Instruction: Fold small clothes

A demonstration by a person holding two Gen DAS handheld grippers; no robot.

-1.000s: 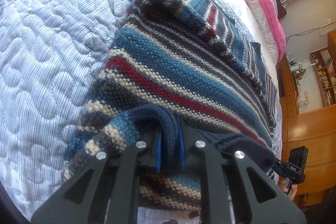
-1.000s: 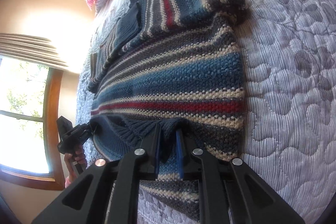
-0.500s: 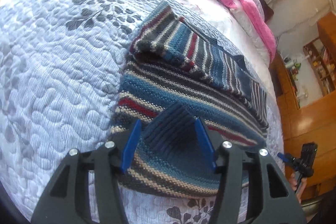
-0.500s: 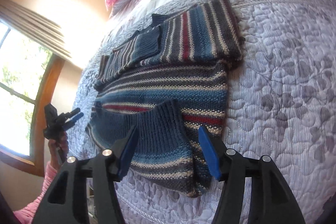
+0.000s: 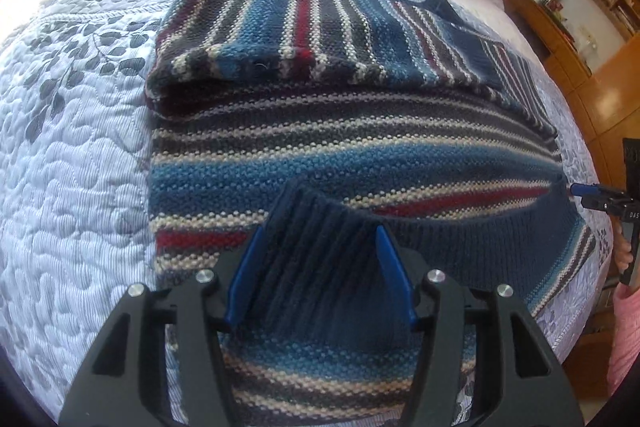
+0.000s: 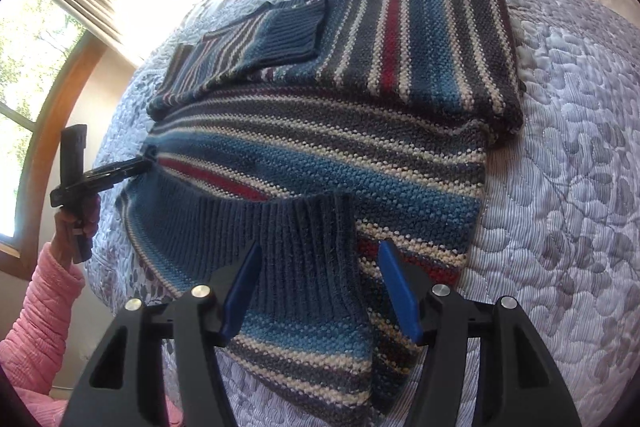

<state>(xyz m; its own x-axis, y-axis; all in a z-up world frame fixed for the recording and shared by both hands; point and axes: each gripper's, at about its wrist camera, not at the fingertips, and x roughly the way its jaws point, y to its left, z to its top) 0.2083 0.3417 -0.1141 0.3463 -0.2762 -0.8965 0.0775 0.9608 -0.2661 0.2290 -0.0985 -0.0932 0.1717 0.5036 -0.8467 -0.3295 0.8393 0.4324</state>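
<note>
Over the sweater's [image 5: 328,155] near ribbed hem on the bed [image 5: 80,187], both grippers, left gripper [image 5: 318,277] and right gripper [image 6: 320,291], hover spread apart, gripping nothing

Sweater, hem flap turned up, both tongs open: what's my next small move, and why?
Probably close the left tongs and right tongs on the near folded edge and carry it up towards the sleeves. Both stand open over the ribbed hem, which reaches only partway up the sweater, so the fold looks unfinished.
</note>
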